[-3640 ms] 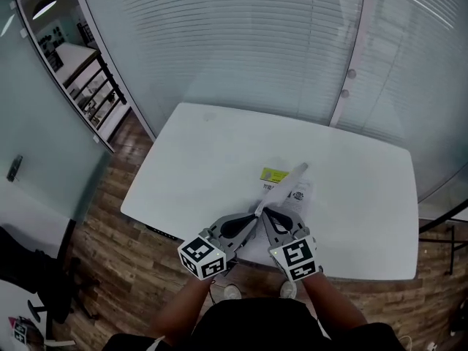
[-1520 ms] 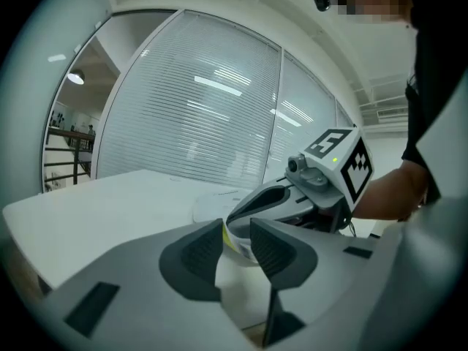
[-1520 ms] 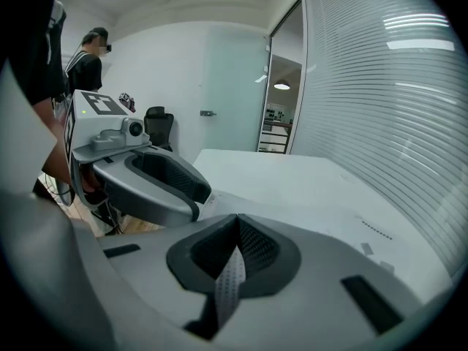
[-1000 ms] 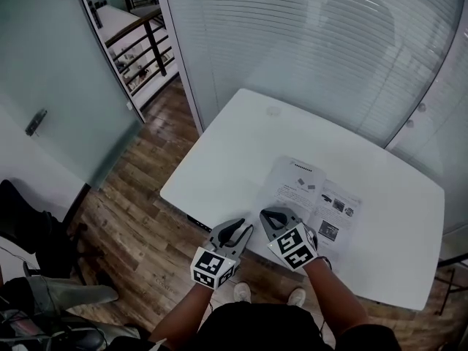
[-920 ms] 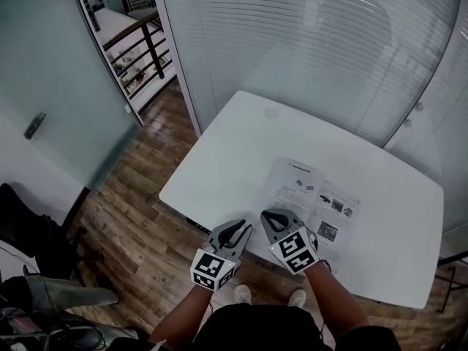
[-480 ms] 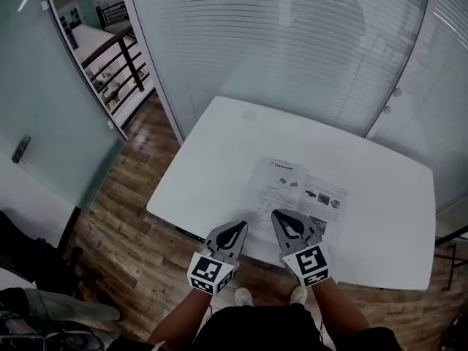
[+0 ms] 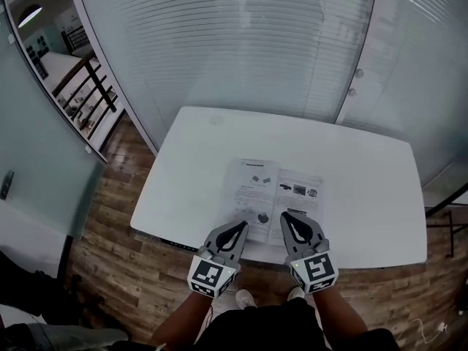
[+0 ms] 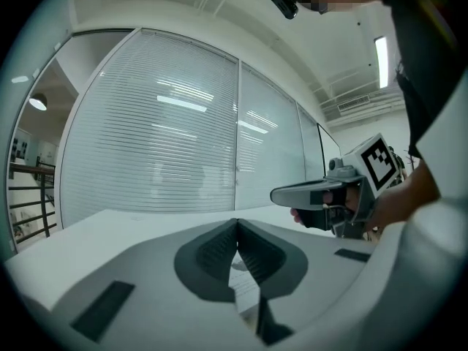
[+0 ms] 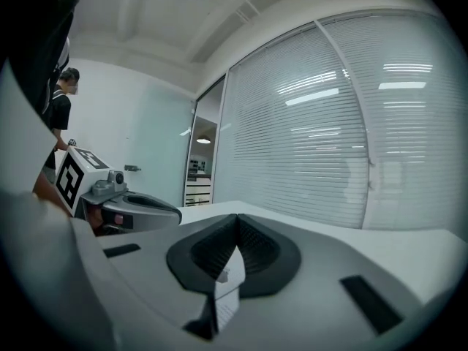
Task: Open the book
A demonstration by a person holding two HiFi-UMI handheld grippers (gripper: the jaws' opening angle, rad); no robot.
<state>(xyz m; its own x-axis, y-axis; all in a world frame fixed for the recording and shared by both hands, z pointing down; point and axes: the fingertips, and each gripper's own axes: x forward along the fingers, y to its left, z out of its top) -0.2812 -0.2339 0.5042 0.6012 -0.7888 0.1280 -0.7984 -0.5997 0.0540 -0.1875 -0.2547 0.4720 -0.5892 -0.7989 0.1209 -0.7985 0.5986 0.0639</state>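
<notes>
On the white table [image 7: 365, 174]: the book [image 7: 272, 194] is lying open and flat, with two pages facing up, close to the table's near edge.
Left gripper [image 7: 242, 225]: we are holding it over the book's near left corner. Its two jaws are pressing tip to tip, fully closed, and nothing is sitting between them.
Right gripper [image 7: 285, 216]: we are holding it over the near edge of the right page. Its jaws are meeting at the tips too, and they are gripping nothing.
Between the grippers: they are sitting side by side, near each other but apart.
Writing on the pages: we are seeing small pictures and lines of print, but the words are too tiny for us to read.
Marks: each gripper is carrying a cube [image 7: 210, 276] with black and white squares on it.
Behind the table: white window blinds [image 7: 241, 42] are hanging closed.
Below: a brown wooden floor [image 7: 110, 254] is showing.
</notes>
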